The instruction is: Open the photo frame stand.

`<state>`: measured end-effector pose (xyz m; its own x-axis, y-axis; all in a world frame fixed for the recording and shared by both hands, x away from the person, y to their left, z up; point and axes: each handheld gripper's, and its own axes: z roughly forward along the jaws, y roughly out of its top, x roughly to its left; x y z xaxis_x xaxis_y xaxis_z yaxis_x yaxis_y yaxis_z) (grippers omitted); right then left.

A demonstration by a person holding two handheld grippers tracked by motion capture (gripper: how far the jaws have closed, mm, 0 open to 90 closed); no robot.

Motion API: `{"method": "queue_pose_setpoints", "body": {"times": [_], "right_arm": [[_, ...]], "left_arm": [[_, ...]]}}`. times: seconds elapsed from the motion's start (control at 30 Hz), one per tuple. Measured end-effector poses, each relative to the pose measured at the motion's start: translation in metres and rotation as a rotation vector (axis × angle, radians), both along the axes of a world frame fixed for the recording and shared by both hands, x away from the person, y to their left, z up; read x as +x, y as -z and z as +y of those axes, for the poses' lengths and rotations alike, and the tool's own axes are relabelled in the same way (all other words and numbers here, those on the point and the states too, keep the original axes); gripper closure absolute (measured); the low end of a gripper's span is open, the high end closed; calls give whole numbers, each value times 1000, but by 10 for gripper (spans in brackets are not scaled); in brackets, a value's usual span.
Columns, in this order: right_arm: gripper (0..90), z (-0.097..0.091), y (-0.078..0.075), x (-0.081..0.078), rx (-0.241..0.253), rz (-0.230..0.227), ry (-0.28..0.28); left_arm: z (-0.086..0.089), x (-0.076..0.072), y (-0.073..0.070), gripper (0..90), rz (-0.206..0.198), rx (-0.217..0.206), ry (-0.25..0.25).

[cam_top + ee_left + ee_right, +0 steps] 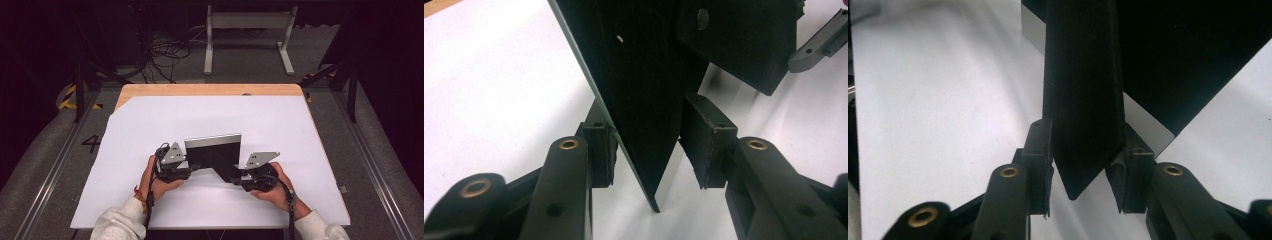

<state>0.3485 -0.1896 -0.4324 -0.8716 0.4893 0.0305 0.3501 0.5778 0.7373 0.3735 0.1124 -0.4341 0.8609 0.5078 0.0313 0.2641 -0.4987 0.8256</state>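
High view: upright grey rectangular picture frame (pixel 212 147) near the front middle of the white sheet-covered wooden table (pixel 210 115); black fold-out stand leg (pixel 225 167) slanting from the frame's back toward the right hand.
Left gripper view: thin pale-green edge of the frame (pixel 624 90) and its black felt back seen close up, corner tip hanging just above the white sheet; rivet of the stand leg (pixel 734 45) at upper right.
Right gripper view: pointed lower end of the stand leg (pixel 1083 100) seen end-on, grey frame corner (pixel 1148 125) behind it.
Left gripper (pixel 175 165): at the frame's lower left corner; jaws partly closed; left pad touching the frame's edge, right pad touching the black back; frame panel clamped between them.
Right gripper (pixel 257 175): at the free end of the stand leg; jaws partly closed; both pads pressed against the leg's sides; leg tip protruding below the pads.
Frame location: between both grippers, standing on edge, well clear of the table edges.
Surroundings: black cables (pixel 162 52) on the floor beyond the table at left; white metal bench frame (pixel 247 35) farther back at centre; yellow-black floor tape (pixel 67 97) at left.
Obstructions: stand leg hiding part of the frame's back in the right gripper view.
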Motion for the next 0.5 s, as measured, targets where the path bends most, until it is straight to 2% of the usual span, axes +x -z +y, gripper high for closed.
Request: {"method": "queue_pose_setpoints", "body": {"times": [0.07,0.13,0.3,0.5], "right_arm": [[631,0,0,0,2,-2,2],[656,-1,-2,0,27,0,1],[694,-2,-4,-1,28,-13,4],[676,-1,-7,-2,39,-19,3]], "left_arm": [[0,0,0,602,-3,-3,1],[1,-1,-1,608,-3,-7,5],[2,-3,-3,595,-12,-19,15],[2,-4,-5,566,-15,-30,26]]}}
